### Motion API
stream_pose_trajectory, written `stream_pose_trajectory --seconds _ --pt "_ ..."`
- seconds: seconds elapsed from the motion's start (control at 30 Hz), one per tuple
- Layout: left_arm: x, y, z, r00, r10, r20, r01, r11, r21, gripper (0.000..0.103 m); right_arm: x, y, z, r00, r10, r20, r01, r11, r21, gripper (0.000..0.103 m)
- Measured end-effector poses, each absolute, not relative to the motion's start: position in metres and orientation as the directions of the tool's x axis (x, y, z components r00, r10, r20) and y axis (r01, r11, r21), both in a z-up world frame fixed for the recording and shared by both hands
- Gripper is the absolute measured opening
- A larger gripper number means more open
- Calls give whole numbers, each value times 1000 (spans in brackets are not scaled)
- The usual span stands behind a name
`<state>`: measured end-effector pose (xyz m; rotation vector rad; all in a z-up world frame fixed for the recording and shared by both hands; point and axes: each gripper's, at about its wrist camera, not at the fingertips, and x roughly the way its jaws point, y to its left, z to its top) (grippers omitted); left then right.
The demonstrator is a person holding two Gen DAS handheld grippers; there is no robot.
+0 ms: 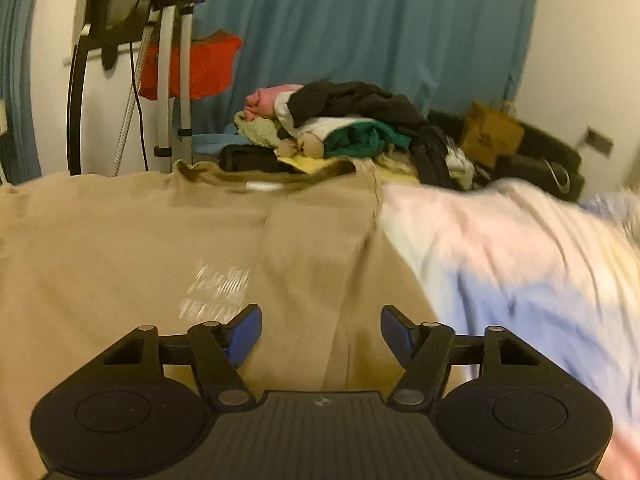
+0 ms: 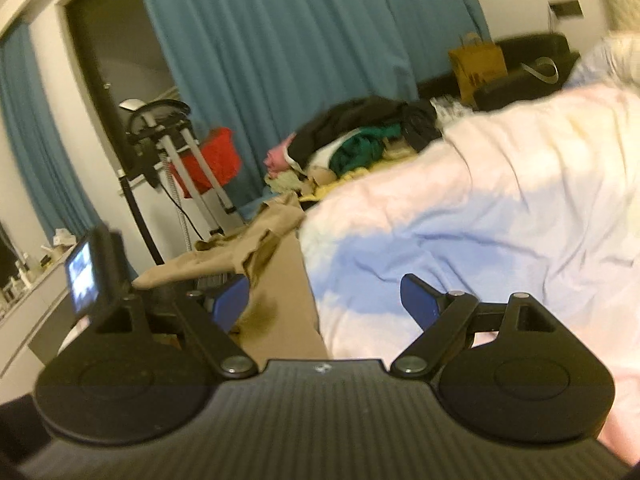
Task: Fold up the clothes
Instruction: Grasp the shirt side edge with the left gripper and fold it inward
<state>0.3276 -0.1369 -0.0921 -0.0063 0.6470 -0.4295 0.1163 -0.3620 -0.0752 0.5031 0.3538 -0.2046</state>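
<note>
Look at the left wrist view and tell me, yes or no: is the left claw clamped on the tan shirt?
No. The left claw hangs open over the tan shirt, with nothing pinched between its blue fingers.

The heap of clothes (image 1: pixel 344 128) blocks the bed's far end; the tan shirt (image 1: pixel 160 240) lies flat, open above.

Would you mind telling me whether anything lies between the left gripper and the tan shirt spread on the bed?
Nothing visible does: the left gripper hangs open directly over the tan shirt, with no other item between them.
</note>
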Motion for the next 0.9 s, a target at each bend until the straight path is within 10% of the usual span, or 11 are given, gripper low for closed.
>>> stream_pose_trajectory --seconds 0.13,0.2,0.3,0.57,0.77,0.9 --pt "372 -151 -99 700 -406 -588 350 912 -214 44 131 -367 -89 916 -63 -397 260 846 465 85" --pt "389 -148 -101 677 -432 -596 339 902 -268 16 138 -367 -94 912 -52 -407 255 849 462 85" --pt "401 -127 -99 660 -490 -570 305 868 -392 7 143 -368 -99 904 -40 -425 259 843 472 85" --pt "448 -59 -51 714 -522 -467 241 809 -536 5 134 -365 -100 895 -35 -445 271 834 480 85" --pt "488 -45 -77 733 -259 -629 54 944 -325 6 136 -363 -100 893 -45 -449 270 850 452 85" --pt "486 -31 -98 698 -303 -649 20 914 -405 30 142 -364 -103 889 -37 -456 267 851 453 85"
